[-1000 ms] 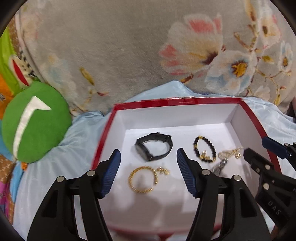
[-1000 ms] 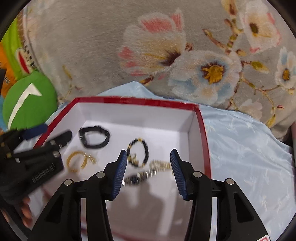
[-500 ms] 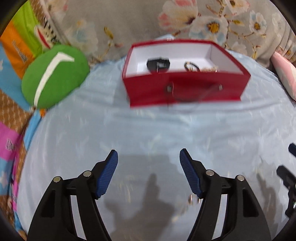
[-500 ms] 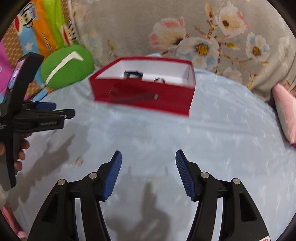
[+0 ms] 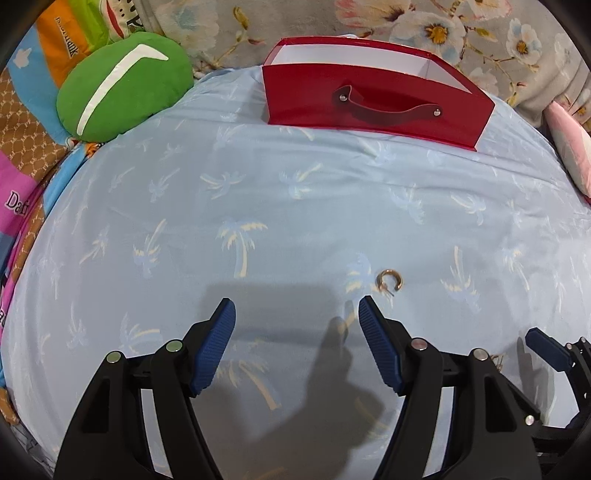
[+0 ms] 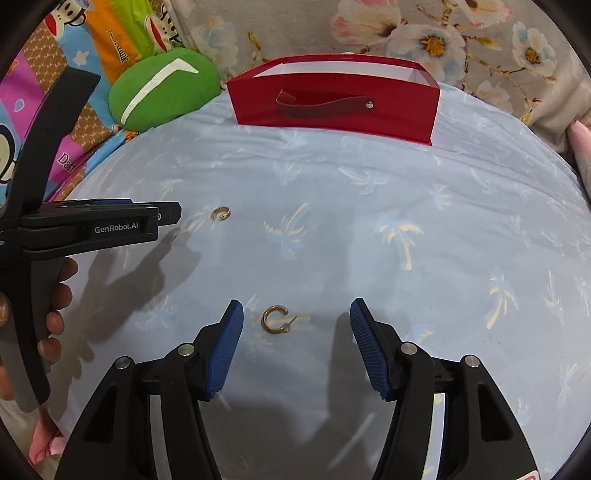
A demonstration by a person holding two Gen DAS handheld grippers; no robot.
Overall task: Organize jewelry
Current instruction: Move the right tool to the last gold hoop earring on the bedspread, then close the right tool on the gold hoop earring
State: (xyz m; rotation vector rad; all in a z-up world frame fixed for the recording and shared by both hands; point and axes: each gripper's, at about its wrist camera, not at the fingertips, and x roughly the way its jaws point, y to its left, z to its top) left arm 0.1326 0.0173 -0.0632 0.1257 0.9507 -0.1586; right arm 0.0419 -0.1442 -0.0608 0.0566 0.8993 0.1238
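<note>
A red box [image 5: 369, 99] [image 6: 332, 103] with a strap handle stands at the far side of a light-blue palm-print sheet; its contents are hidden behind the front wall. A small gold hoop earring [image 5: 388, 282] [image 6: 221, 213] lies just right of my left gripper's right fingertip. My left gripper [image 5: 295, 306] [image 6: 170, 214] is open with nothing between its fingers. A second gold hoop earring [image 6: 275, 319] lies on the sheet between the fingers of my right gripper [image 6: 295, 306] [image 5: 546, 347], which is open and apart from it.
A green cushion [image 5: 122, 85] [image 6: 162, 88] sits left of the box on colourful bedding. A grey floral blanket [image 5: 443, 29] rises behind it. A pink pillow [image 5: 569, 147] lies at the right edge. A person's hand [image 6: 55, 295] holds the left gripper.
Both grippers have pulled back from over the red box to low over the near sheet. The box's inside has gone out of sight and two gold earrings have come into view.
</note>
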